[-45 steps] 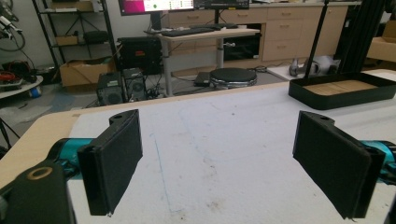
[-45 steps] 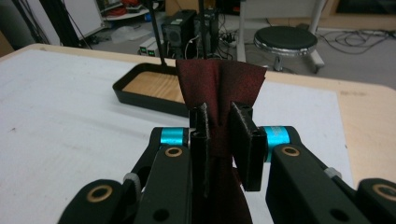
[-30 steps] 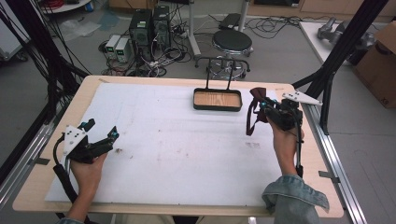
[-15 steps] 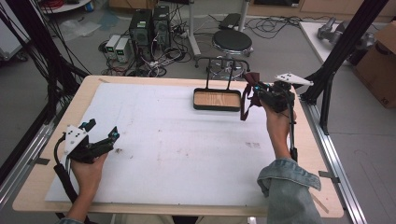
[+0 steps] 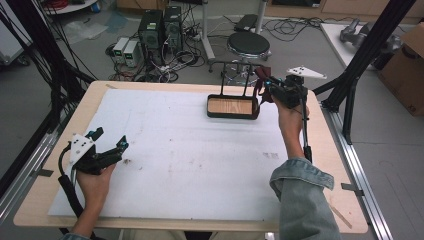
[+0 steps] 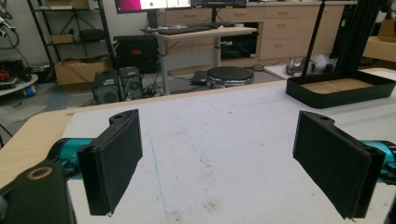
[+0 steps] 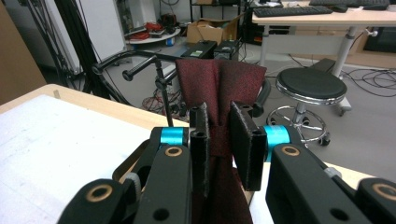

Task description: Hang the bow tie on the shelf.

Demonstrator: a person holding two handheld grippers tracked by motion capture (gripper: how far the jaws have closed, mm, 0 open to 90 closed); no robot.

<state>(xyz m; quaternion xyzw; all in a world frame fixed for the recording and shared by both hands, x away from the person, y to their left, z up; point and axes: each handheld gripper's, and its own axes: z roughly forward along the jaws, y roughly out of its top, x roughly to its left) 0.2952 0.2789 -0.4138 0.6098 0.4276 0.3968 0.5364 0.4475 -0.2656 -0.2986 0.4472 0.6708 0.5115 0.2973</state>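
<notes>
Right gripper [image 7: 218,140]: jaws pinching dark red cloth [image 7: 219,84] beside black tray [image 5: 233,107] | Left gripper [image 6: 233,158]: jaws spread, above white mat [image 5: 175,150]

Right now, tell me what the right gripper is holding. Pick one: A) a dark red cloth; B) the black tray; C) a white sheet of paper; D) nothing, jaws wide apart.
A: in the right gripper view, the right gripper has its jaws pinched on a dark red cloth, held beside the black tray.
</notes>
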